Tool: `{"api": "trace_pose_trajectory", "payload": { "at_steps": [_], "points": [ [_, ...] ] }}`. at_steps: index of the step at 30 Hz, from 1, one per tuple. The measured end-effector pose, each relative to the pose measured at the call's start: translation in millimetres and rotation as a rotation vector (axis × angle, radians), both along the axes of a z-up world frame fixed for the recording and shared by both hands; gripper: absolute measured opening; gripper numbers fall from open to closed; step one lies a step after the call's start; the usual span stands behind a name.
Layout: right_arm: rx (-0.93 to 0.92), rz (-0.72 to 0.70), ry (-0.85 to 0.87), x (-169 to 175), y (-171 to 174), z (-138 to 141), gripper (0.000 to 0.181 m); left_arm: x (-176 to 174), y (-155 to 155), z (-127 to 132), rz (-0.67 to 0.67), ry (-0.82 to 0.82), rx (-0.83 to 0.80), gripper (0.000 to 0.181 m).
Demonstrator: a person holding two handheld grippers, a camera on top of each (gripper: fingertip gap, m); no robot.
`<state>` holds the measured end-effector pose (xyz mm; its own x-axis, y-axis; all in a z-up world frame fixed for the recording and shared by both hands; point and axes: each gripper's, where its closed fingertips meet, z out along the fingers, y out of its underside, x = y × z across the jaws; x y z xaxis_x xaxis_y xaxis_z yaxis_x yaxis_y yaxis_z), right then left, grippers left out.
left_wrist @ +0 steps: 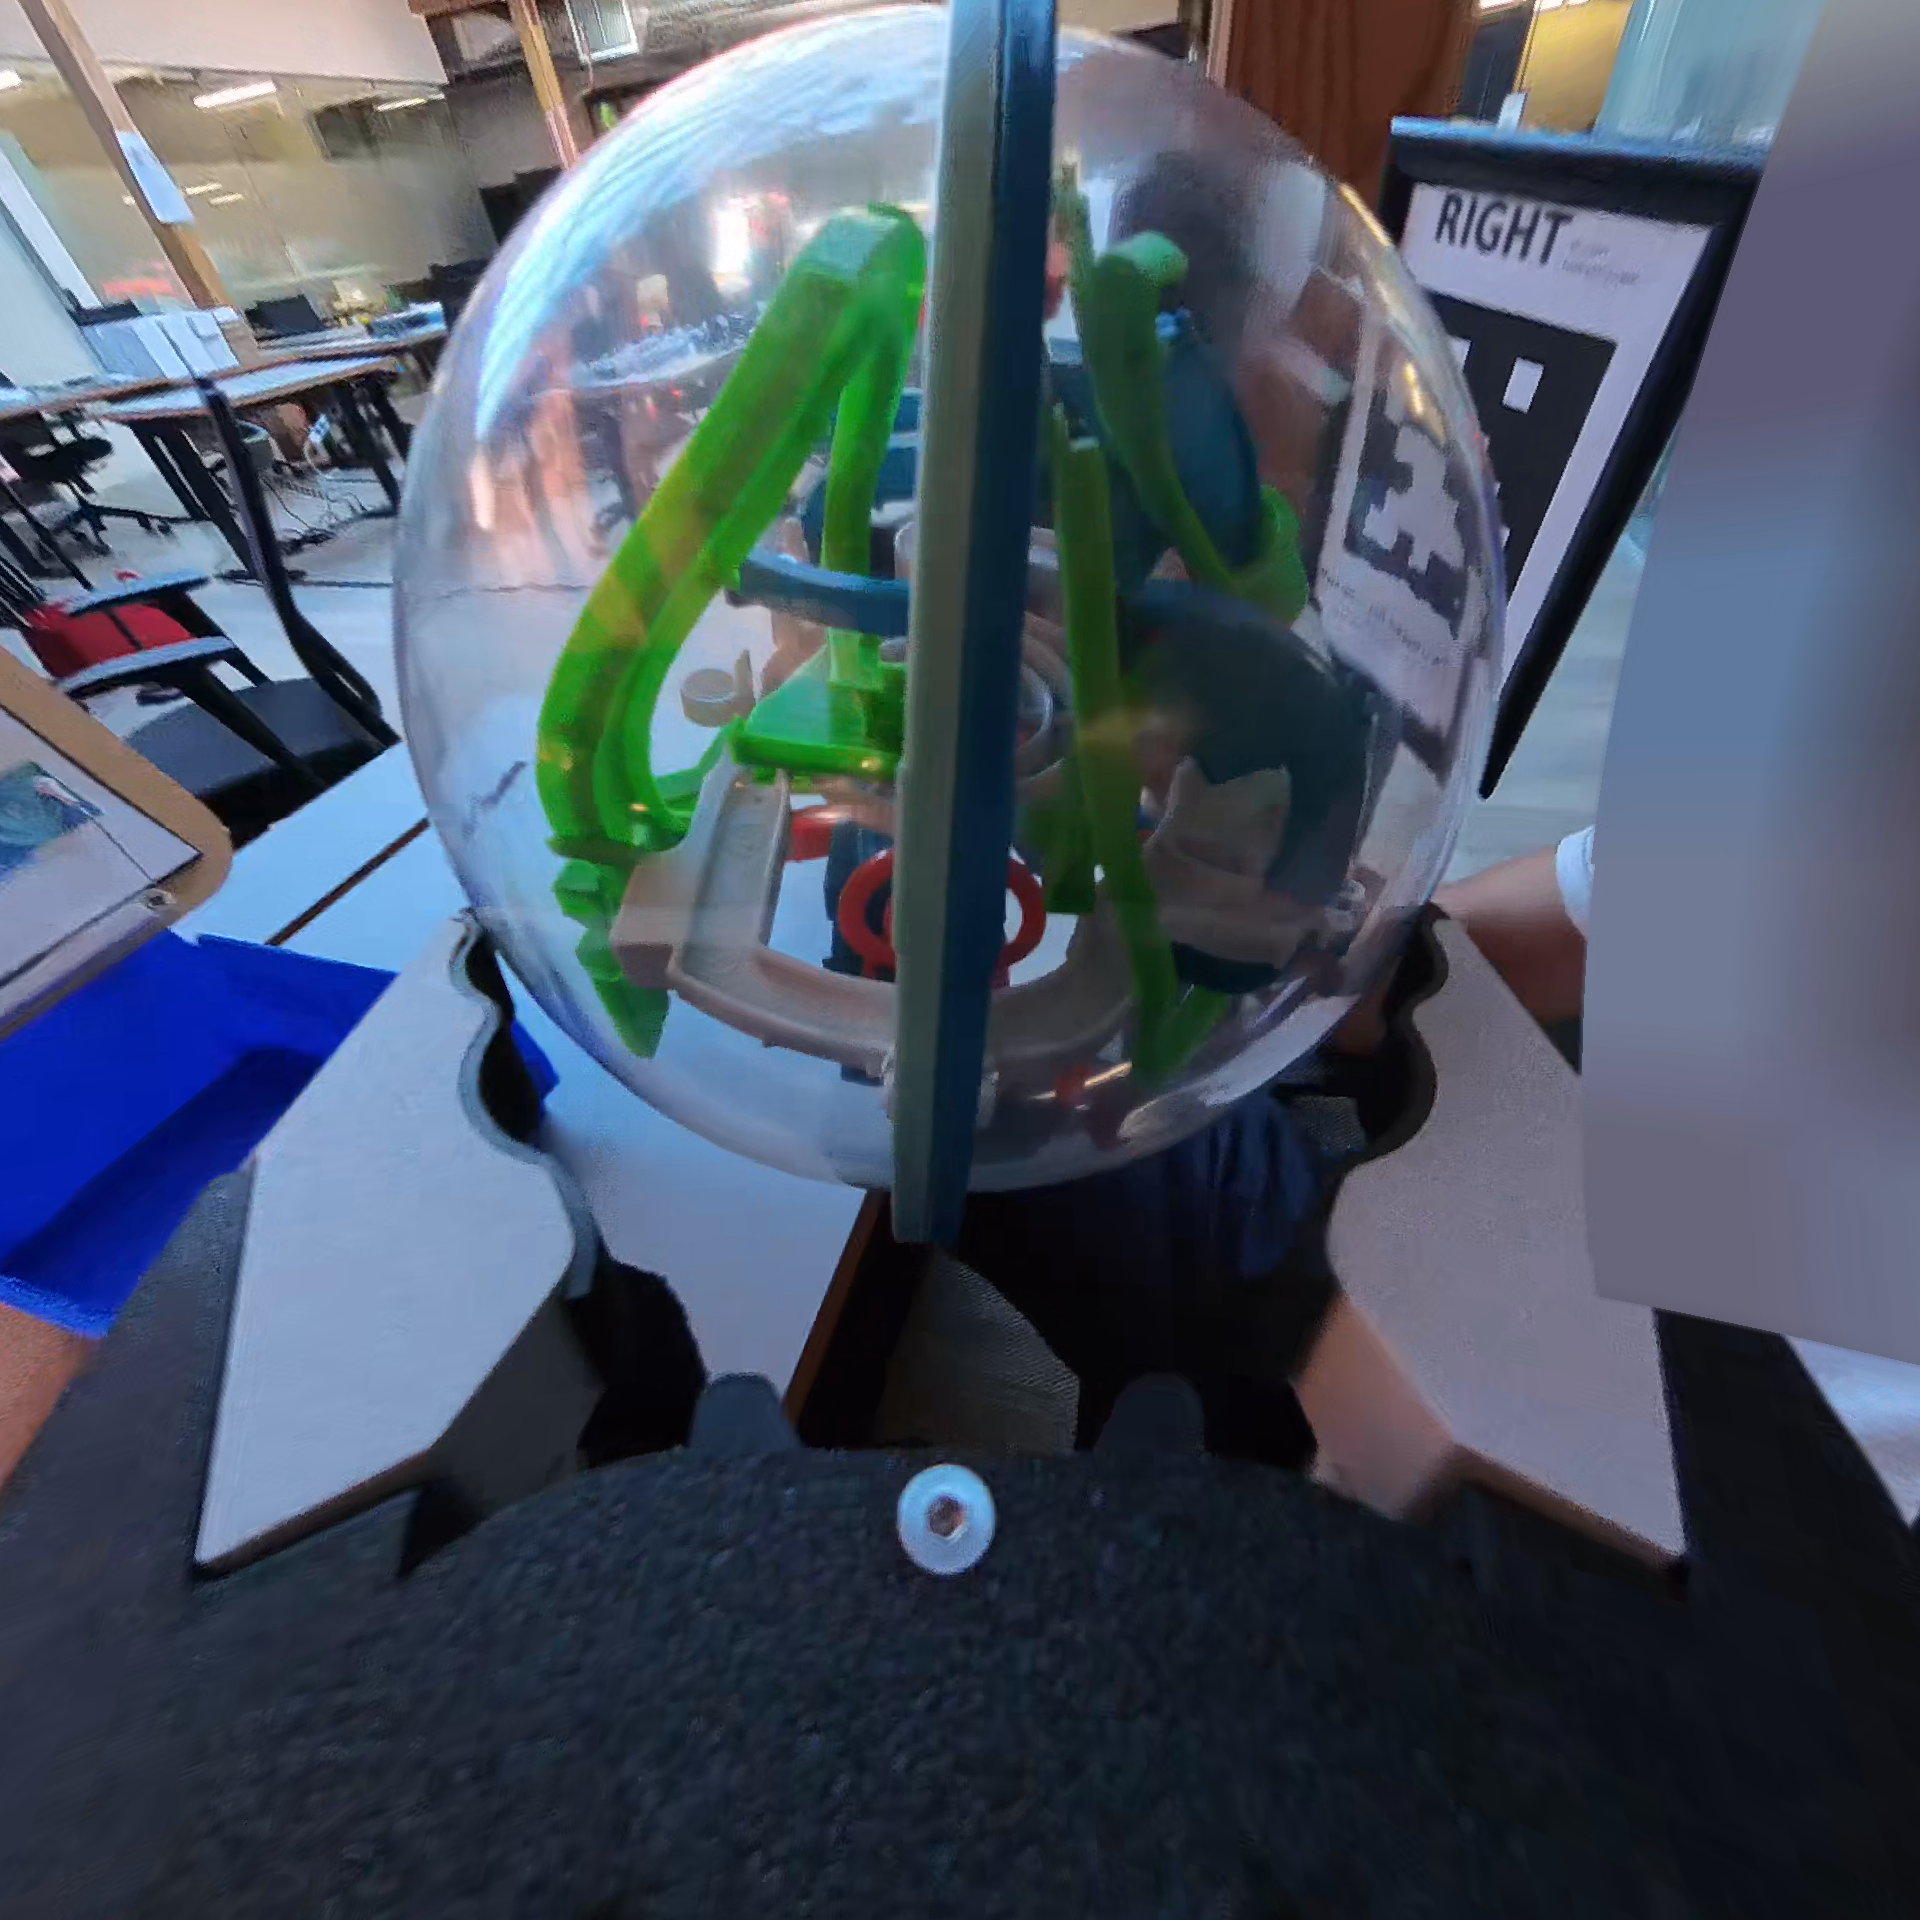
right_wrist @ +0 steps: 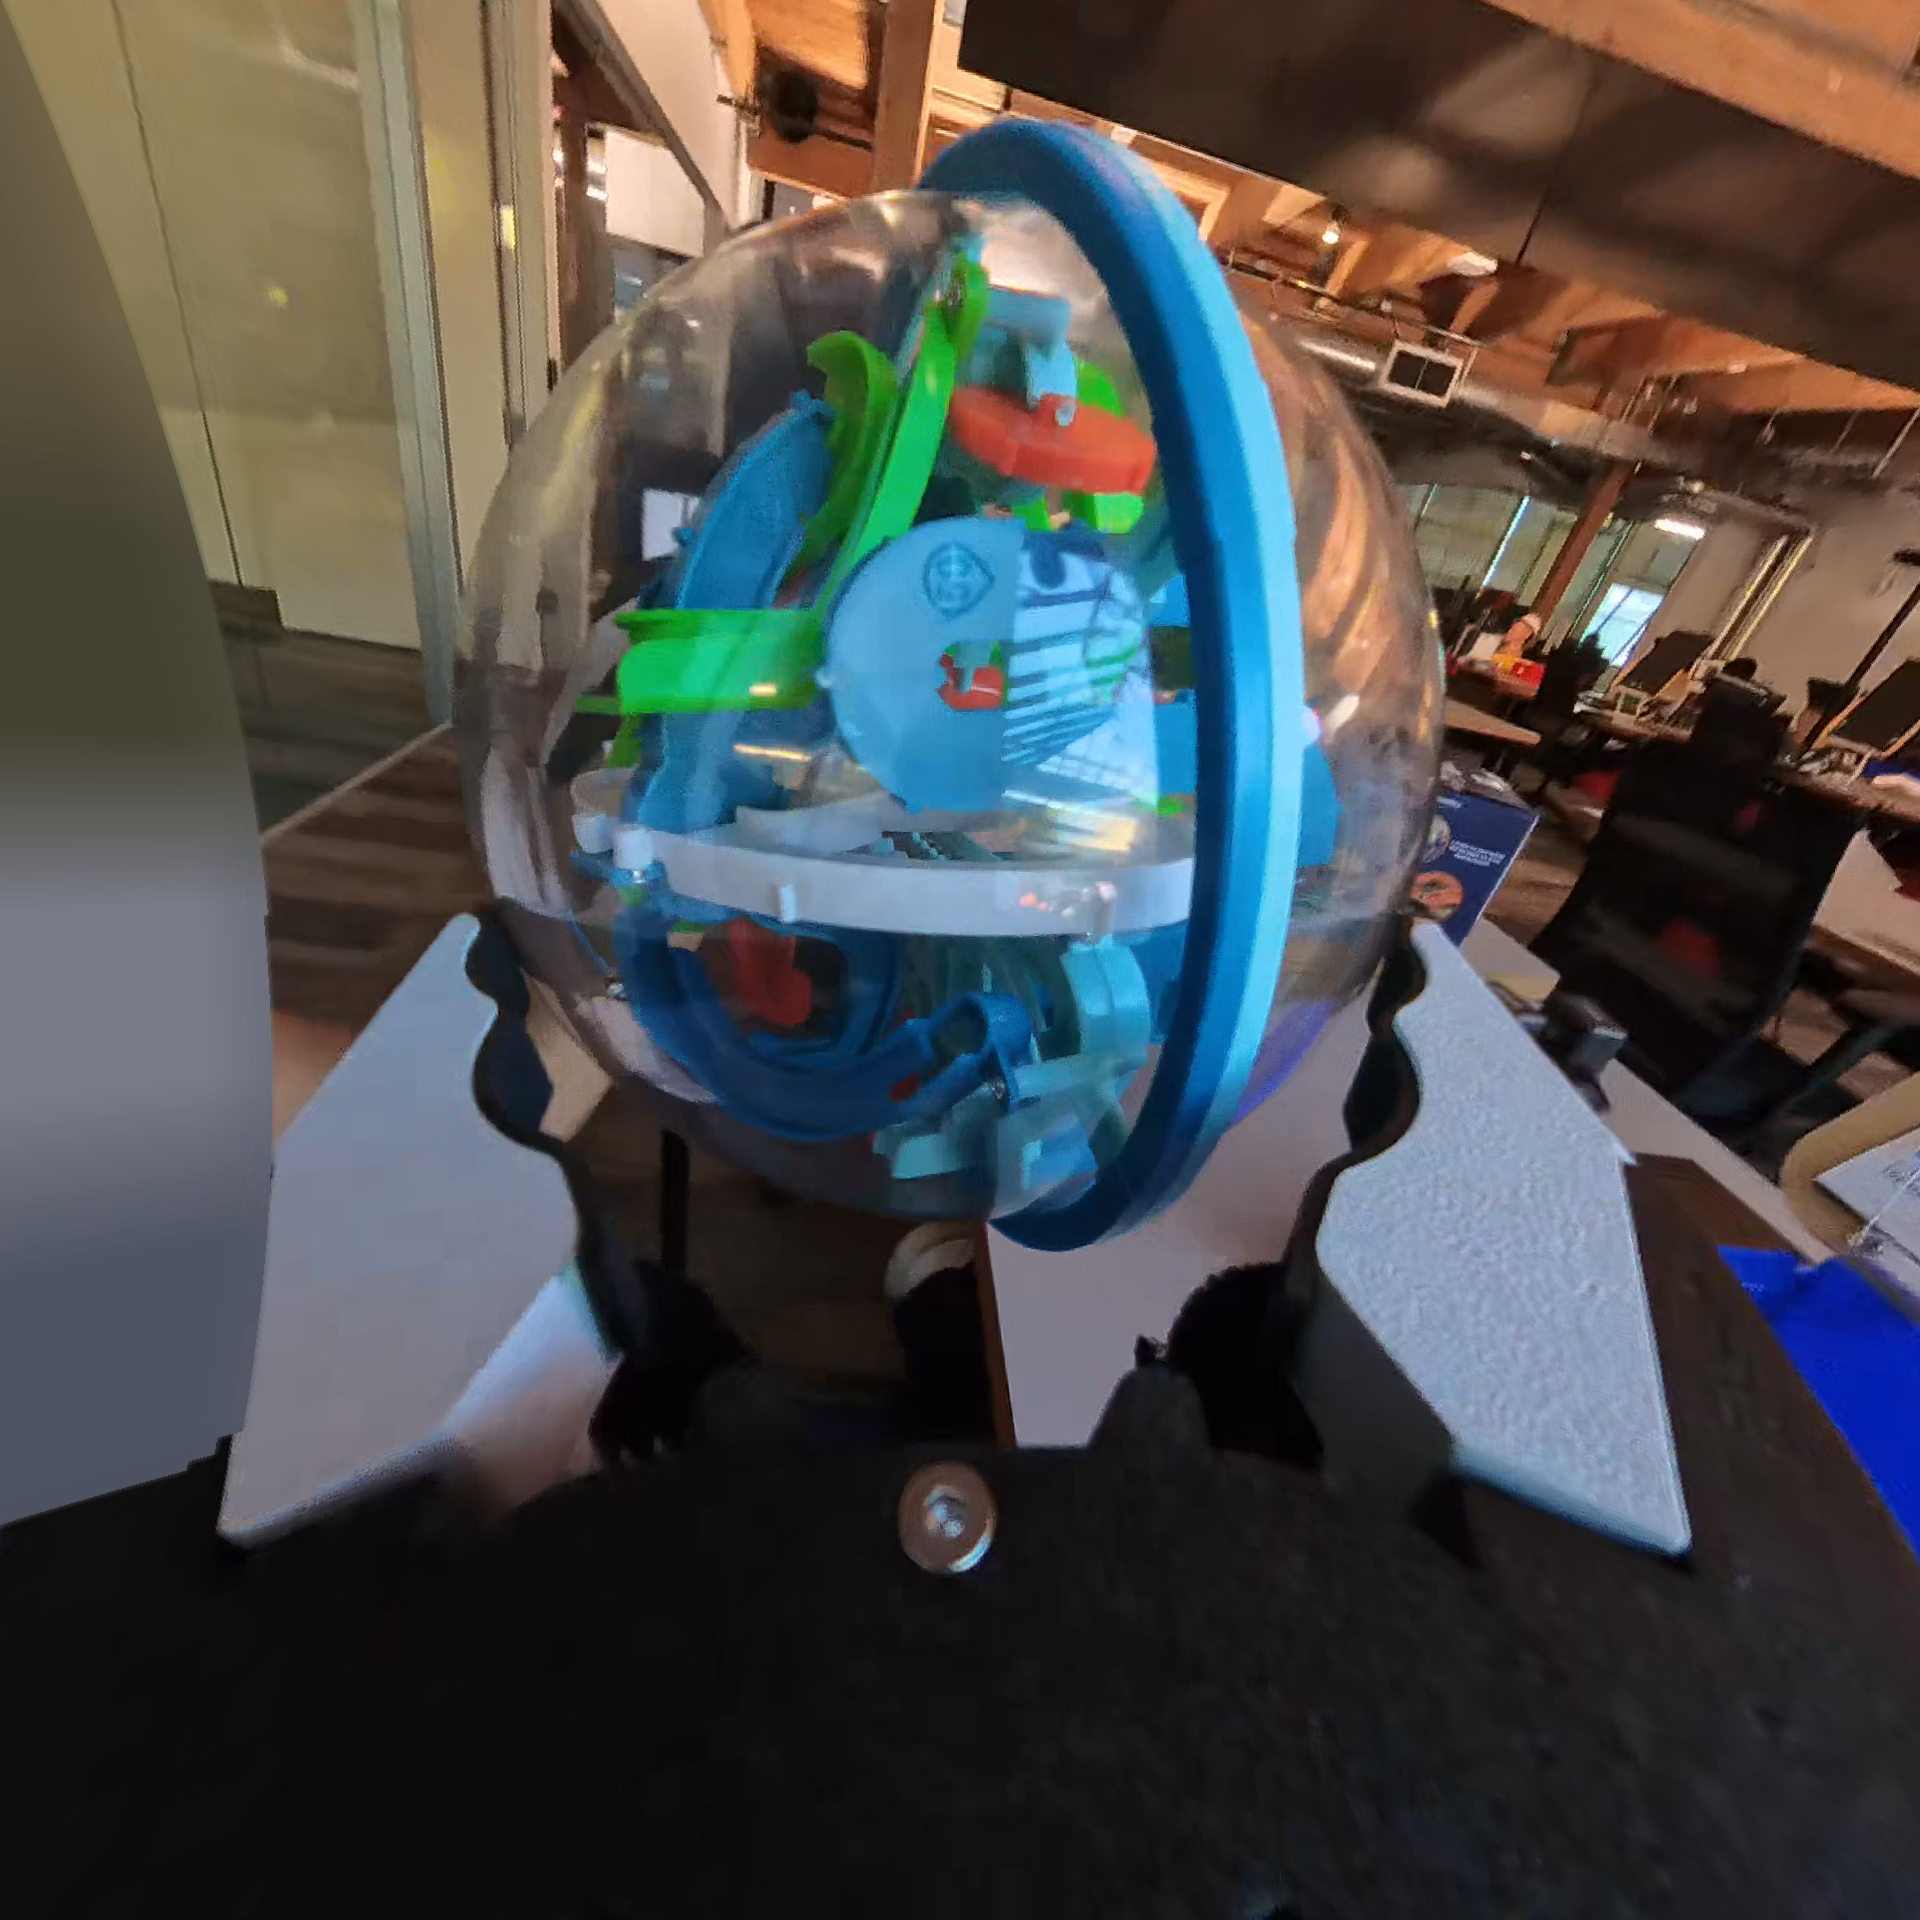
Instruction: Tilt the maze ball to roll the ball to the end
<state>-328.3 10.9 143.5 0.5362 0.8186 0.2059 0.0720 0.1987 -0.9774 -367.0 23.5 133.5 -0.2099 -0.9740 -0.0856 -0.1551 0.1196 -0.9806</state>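
The maze ball (left_wrist: 727, 499) is a clear sphere with green, blue, beige and red tracks inside and a blue ring (left_wrist: 982, 623) around its middle. In the left wrist view the ring stands upright, edge-on to me. My left gripper (left_wrist: 951, 997) is shut on the sphere's lower sides and holds it above the table. In the right wrist view the maze ball (right_wrist: 779, 727) fills the centre with its blue ring (right_wrist: 1231, 582) tilted to the right. My right gripper (right_wrist: 945, 997) is shut on it too. I cannot make out the small ball inside.
A blue bin (left_wrist: 156, 1091) sits low on the left and shows in the right wrist view (right_wrist: 1829, 1351). The right gripper's marker plate (left_wrist: 1538, 436) stands behind the sphere. The white table (left_wrist: 343, 883) lies below. Office desks and chairs (right_wrist: 1714, 790) stand farther off.
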Motion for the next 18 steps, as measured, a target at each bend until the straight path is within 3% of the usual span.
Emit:
{"api": "trace_pose_trajectory", "payload": {
  "at_steps": [2, 7, 18],
  "points": [
    [0.017, -0.001, 0.006, 1, 6, -2, 0.155, 1, 6, -1, -0.003, -0.017, 0.011, 0.159],
    [0.162, -0.025, -0.127, -1, 7, -13, 0.154, -1, 6, -5, 0.012, -0.056, 0.223, 0.158],
    [0.069, -0.008, -0.047, -9, 8, -10, 0.154, -9, 7, 3, 0.009, -0.056, 0.114, 0.159]
  ]
}}
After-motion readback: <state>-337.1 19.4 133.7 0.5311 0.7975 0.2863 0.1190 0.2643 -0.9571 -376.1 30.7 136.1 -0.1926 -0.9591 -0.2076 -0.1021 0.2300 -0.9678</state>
